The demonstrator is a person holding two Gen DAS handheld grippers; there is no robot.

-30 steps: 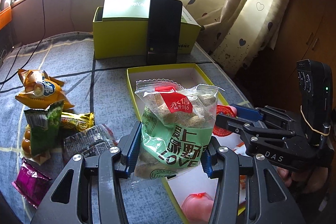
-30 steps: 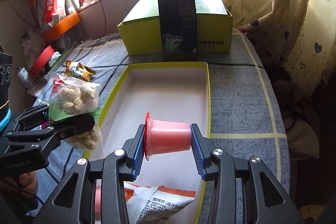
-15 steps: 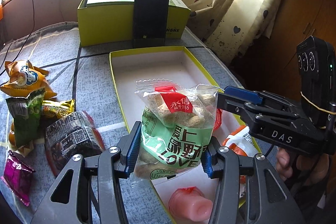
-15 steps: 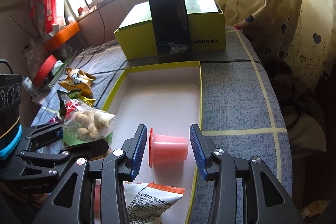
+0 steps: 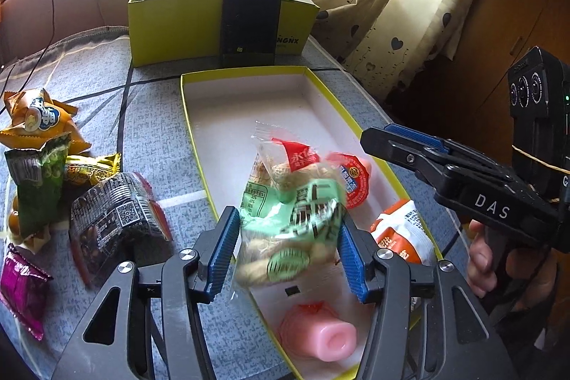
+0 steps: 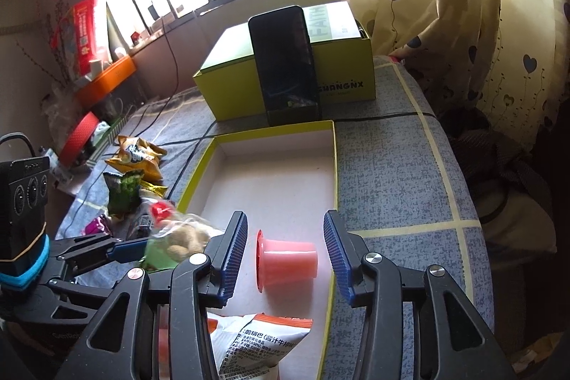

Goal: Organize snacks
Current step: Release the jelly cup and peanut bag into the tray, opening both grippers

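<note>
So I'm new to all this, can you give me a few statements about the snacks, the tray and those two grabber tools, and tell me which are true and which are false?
1. The phone leans against the yellow-green box. True.
2. The tray is empty. False: it holds jelly cups and an orange-and-white packet.
3. The right gripper squeezes the pink jelly cup. False: its jaws are opening and the cup lies free between them.
4. Several snack packets lie on the cloth outside the tray. True.
5. The green peanut bag is clamped tight in the left gripper. False: the jaws are opening and the blurred bag looks loose between them.
</note>
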